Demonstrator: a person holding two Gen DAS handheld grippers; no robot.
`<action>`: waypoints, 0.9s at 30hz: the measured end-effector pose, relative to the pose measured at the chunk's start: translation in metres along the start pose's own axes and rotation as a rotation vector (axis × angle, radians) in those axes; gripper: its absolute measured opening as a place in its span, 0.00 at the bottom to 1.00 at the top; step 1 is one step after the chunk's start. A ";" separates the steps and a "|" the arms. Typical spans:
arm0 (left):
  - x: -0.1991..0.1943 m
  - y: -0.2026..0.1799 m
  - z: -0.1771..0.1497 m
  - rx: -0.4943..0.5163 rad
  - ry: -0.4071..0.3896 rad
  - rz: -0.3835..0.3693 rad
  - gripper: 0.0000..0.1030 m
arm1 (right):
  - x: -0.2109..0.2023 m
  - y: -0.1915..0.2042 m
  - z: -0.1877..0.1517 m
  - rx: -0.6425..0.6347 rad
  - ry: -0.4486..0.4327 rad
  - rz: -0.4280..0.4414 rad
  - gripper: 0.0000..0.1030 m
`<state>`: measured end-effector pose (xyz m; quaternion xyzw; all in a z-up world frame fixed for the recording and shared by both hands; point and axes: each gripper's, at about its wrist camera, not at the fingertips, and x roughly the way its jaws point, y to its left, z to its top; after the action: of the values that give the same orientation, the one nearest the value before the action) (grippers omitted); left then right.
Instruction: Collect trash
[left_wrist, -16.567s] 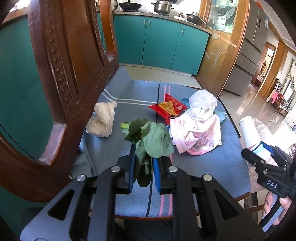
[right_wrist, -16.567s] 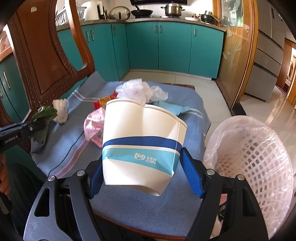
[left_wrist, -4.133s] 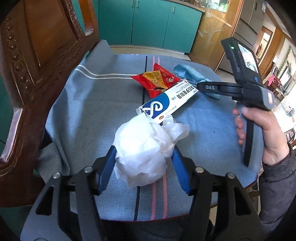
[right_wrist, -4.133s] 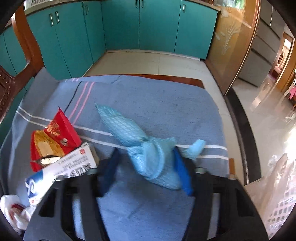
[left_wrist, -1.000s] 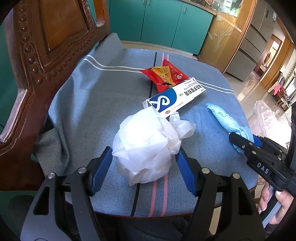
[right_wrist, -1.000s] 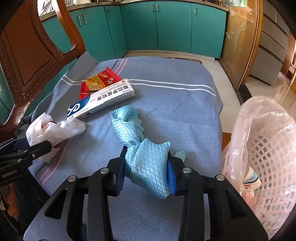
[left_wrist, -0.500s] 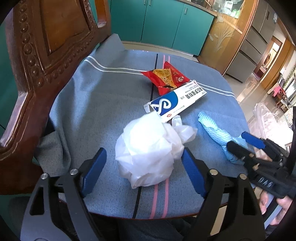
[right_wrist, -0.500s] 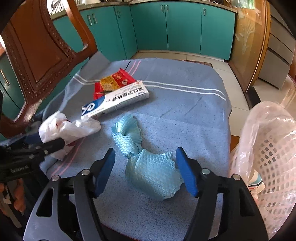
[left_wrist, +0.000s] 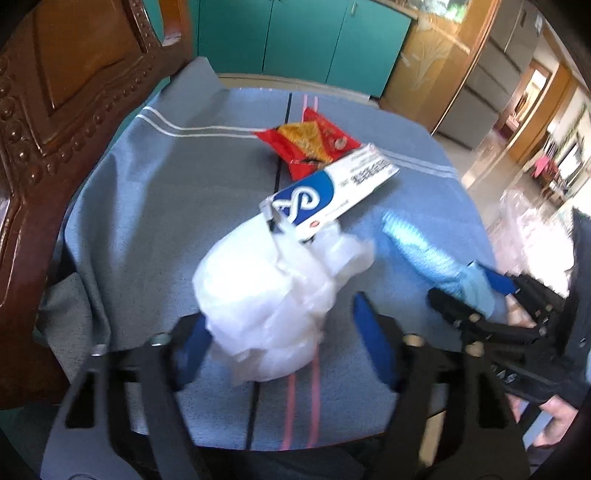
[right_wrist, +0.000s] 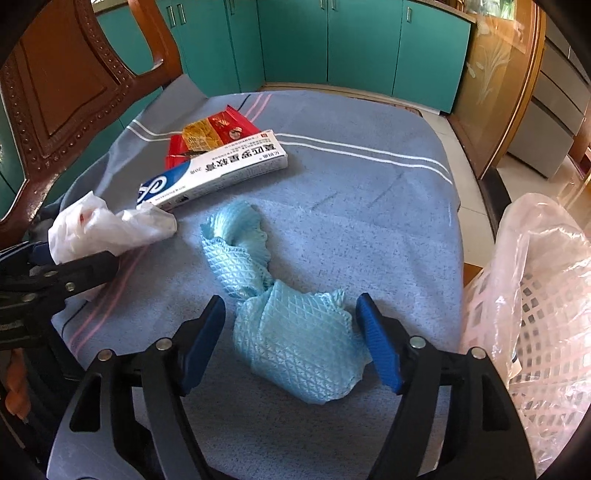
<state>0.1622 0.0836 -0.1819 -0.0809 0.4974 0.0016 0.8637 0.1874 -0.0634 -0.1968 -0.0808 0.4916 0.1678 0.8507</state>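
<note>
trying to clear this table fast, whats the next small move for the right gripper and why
Probably close the right gripper on the blue cloth. Its jaws stand open on either side of the cloth, which lies loose on the tablecloth, and the lined basket sits close on the right.

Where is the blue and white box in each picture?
Left wrist view: the blue and white box lies right of centre, just beyond the white plastic bag.
Right wrist view: the box lies upper left, on the blanket.
Shared landmark: the red snack wrapper tucked behind the box.
</note>
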 end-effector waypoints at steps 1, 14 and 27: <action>0.002 0.001 -0.001 0.000 0.003 0.007 0.61 | 0.000 0.001 -0.001 -0.003 -0.002 -0.004 0.71; -0.004 0.012 -0.006 -0.032 -0.015 0.001 0.38 | -0.003 0.019 -0.005 -0.080 -0.019 0.001 0.38; -0.037 0.006 -0.004 -0.017 -0.108 0.040 0.37 | -0.014 0.018 -0.006 -0.067 -0.049 0.031 0.33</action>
<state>0.1396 0.0917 -0.1532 -0.0778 0.4514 0.0276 0.8885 0.1695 -0.0513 -0.1875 -0.0974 0.4661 0.1991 0.8565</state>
